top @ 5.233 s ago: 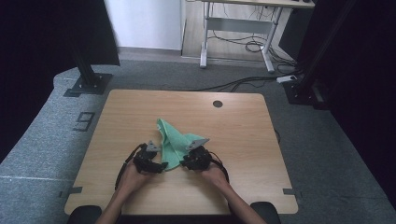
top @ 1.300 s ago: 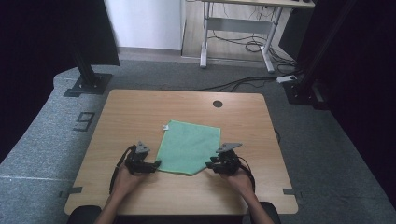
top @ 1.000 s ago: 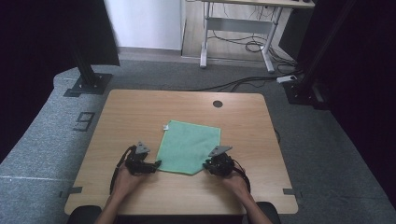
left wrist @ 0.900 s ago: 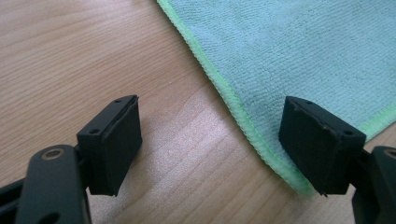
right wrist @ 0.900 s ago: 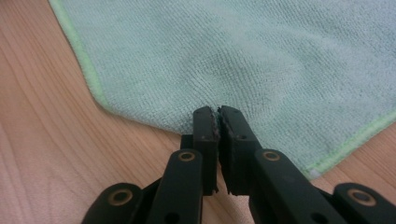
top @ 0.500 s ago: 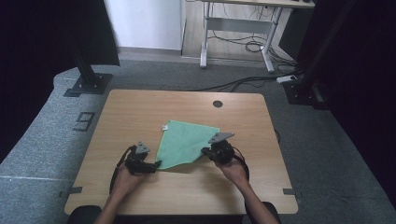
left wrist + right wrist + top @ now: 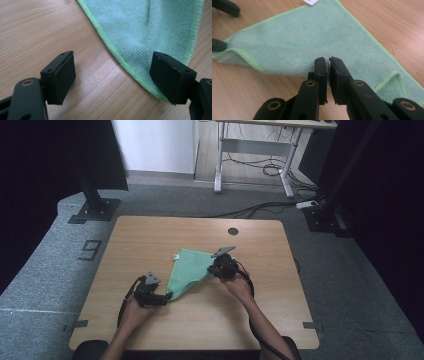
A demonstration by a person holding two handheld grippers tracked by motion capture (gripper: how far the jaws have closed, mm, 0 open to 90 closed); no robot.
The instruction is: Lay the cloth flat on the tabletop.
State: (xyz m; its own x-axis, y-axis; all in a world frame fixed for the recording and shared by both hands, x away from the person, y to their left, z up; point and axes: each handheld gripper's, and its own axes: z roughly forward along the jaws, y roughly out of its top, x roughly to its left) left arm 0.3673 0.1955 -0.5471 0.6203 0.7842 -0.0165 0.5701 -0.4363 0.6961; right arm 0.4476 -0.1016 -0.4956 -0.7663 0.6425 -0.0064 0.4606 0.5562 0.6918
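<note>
A green microfibre cloth [image 7: 187, 270] lies on the wooden table [image 7: 150, 235], folded over into a rough triangle with a white tag [image 7: 176, 256] at its far corner. My right gripper [image 7: 215, 269] hovers over the cloth's right side, shut on a raised fold of its edge [image 7: 312, 32]. The jaws [image 7: 328, 62] have just eased a hair, with the fabric still pinched between them. My left gripper [image 7: 166, 296] rests low at the near left corner, open. Its pads straddle the cloth's hemmed tip [image 7: 150, 30] without pressing it [image 7: 116, 75].
A round cable hole [image 7: 233, 231] sits near the table's far edge. Bare wood lies to the left, right and front of the cloth. Black stand bases [image 7: 92, 210] and a desk frame with cables [image 7: 250, 165] stand on the carpet beyond.
My right gripper has lifted the cloth's near right corner and carried it away from me and leftward, turning the flat square into a folded triangle. The left gripper stayed put.
</note>
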